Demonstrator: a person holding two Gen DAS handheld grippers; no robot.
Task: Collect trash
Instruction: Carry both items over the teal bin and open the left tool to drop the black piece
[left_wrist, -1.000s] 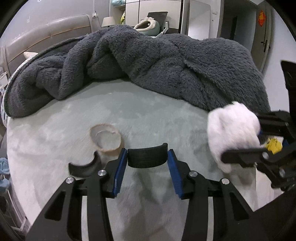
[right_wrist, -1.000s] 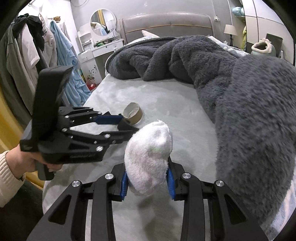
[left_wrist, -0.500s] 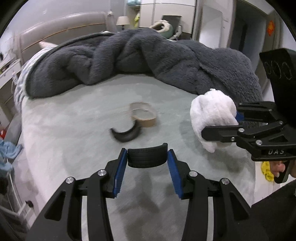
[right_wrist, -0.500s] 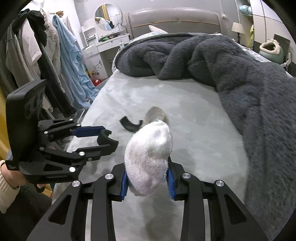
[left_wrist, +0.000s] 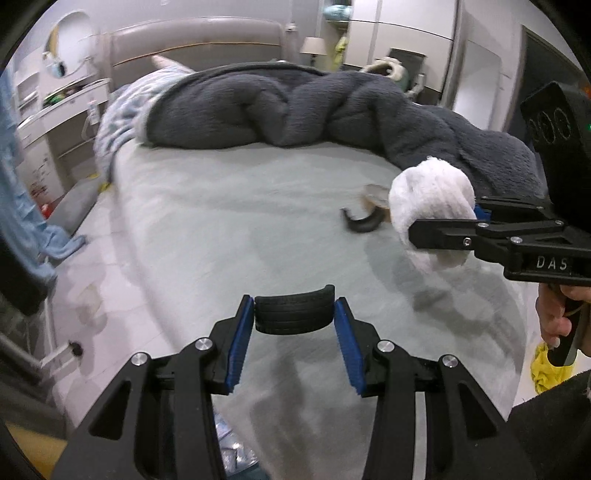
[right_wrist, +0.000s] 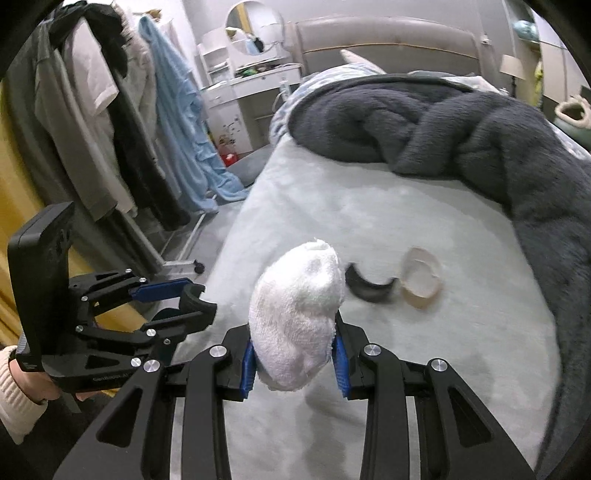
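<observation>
1. My left tongs (left_wrist: 294, 312) sit at the bottom middle of the left view. They pinch a curved black piece (left_wrist: 294, 309) between the blue pads.
2. My right tongs (right_wrist: 294, 356) sit at the bottom middle of the right view. They squeeze a white sock (right_wrist: 295, 325) that sticks up past the pads.
3. In the left view the sock (left_wrist: 430, 206) shows at the right edge, held over the bed (left_wrist: 229, 221).
4. Another black piece (right_wrist: 369, 286) lies on the bed (right_wrist: 351, 206) in the right view, just right of the sock.
5. A tape ring (right_wrist: 421, 282) lies just beside that piece, on its right. It looks blurry.
6. A grey blanket (right_wrist: 461, 129) fills the upper right of the right view.
</observation>
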